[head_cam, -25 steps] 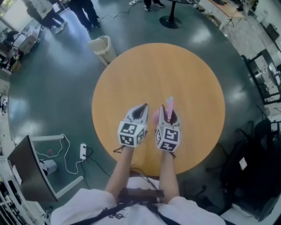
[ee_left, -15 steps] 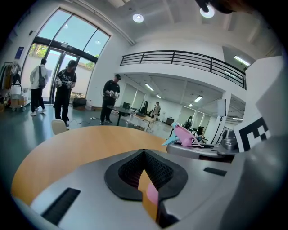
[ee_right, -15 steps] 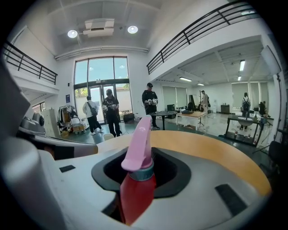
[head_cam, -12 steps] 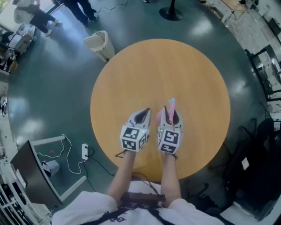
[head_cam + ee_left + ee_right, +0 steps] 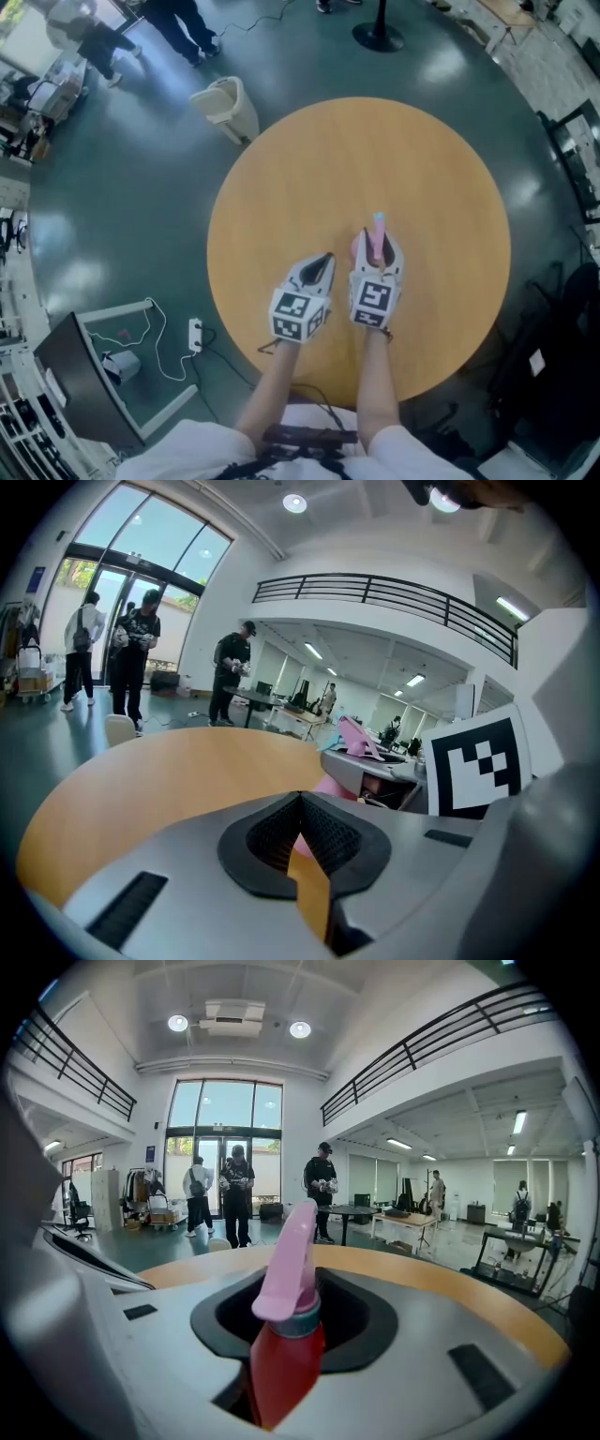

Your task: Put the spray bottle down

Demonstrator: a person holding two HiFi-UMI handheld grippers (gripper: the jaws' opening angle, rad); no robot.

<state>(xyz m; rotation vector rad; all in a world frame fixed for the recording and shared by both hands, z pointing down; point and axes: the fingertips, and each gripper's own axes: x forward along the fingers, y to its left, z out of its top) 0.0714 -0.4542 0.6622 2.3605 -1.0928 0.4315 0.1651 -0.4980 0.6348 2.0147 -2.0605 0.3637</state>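
The spray bottle [image 5: 281, 1372] has a red body and a pink trigger head [image 5: 378, 228]. It stands upright between the jaws of my right gripper [image 5: 298, 1321], which is shut on its body. In the head view my right gripper [image 5: 375, 251] is over the near middle of the round wooden table [image 5: 309, 169]. Whether the bottle's base touches the table is hidden. My left gripper [image 5: 319, 264] hangs close beside it on the left, jaws shut with nothing between them [image 5: 300, 803]. The pink head [image 5: 356, 736] also shows in the left gripper view.
A pale waste bin [image 5: 225, 105] stands on the floor beyond the table's far left edge, with people further off there. A black stand base [image 5: 380, 37] is behind the table. A power strip with a cable [image 5: 195, 333] lies on the floor near left. Dark chairs [image 5: 553, 375] stand at right.
Both grippers have sunk a little toward the table, side by side. The right one still holds the bottle upright. The head view has shifted slightly.
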